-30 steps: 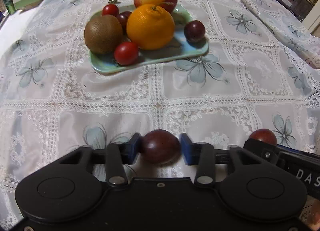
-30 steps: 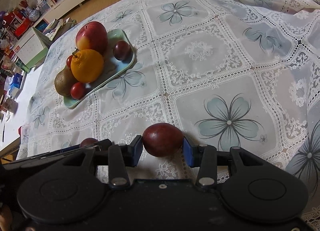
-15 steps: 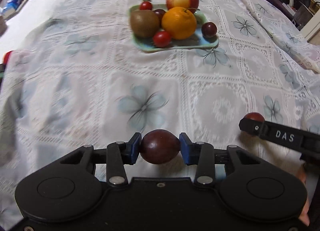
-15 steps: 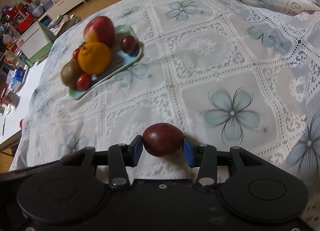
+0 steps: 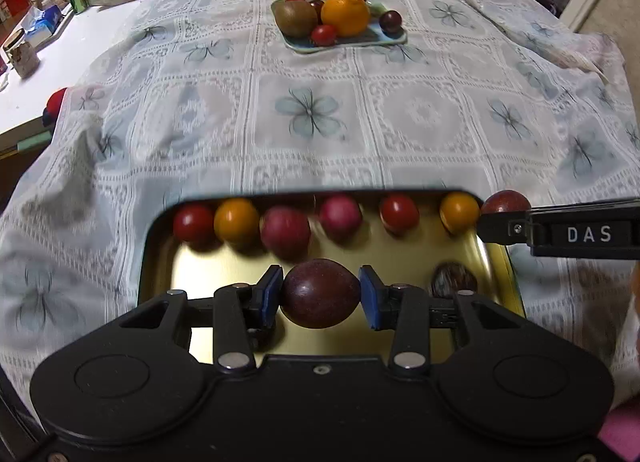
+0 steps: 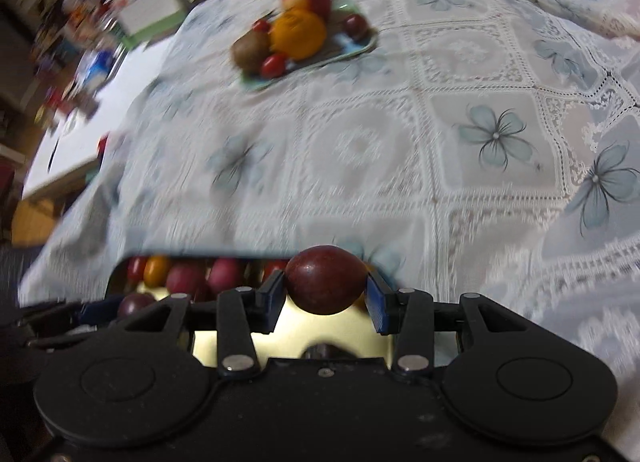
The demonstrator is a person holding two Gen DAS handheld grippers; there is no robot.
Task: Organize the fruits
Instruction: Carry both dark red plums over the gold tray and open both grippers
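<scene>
Gold tray [image 5: 160, 246] near edge hidden behind left gripper body; back-row fruits [image 5: 286, 232] motion-blurred; right view's shelf clutter [image 6: 80, 1] unreadable.

Tablecloth [image 5: 320, 121] was white lace with grey-blue flowers. Gold tray [image 5: 400, 262] held red, orange and pinkish fruits; far plate [image 5: 392, 39] was pale green. Claw pads [image 5: 272, 296] were blue, gripped plum [image 5: 320, 293] dark purple.
</scene>
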